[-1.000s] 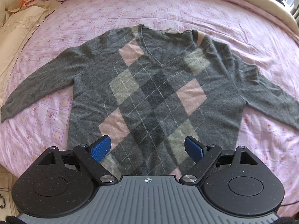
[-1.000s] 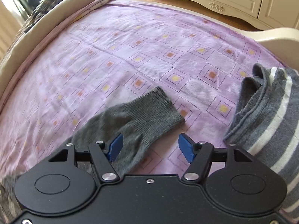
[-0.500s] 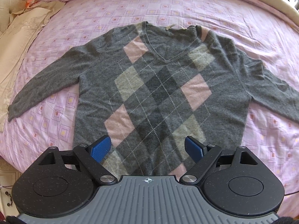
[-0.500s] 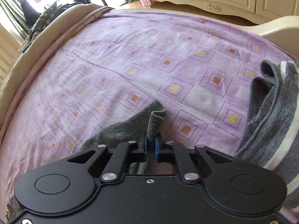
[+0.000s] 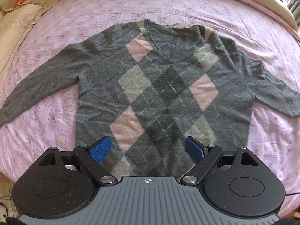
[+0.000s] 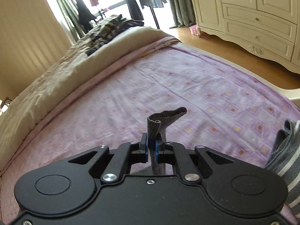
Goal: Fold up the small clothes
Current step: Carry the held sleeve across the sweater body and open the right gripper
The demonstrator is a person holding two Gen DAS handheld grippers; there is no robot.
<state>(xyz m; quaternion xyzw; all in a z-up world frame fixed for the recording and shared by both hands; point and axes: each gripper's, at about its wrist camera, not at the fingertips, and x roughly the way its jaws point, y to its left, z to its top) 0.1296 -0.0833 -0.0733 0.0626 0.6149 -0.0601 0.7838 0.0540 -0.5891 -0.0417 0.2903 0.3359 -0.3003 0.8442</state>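
Observation:
A grey argyle sweater (image 5: 165, 93) with pink and pale diamonds lies flat, front up, on the pink patterned bedsheet (image 5: 131, 5), both sleeves spread outward. My left gripper (image 5: 148, 149) hovers open above the sweater's bottom hem, nothing between its blue pads. In the right wrist view, my right gripper (image 6: 151, 146) is shut on the grey sleeve cuff (image 6: 161, 121), which stands up from between the pads, lifted off the sheet (image 6: 168, 86). The rest of that sleeve is hidden under the gripper body.
A striped grey and white garment (image 6: 285, 150) lies at the right edge. A cream quilt (image 6: 46, 86) with dark clothing (image 6: 110, 28) piled on it runs along the far side. A cream pillow (image 5: 16, 24) sits at far left. A white dresser (image 6: 262, 18) stands beyond the bed.
My right gripper shut on the sleeve cuff and lifted it off the sheet while tilting upward toward the room. The left gripper stayed open and shifted only slightly over the sweater.

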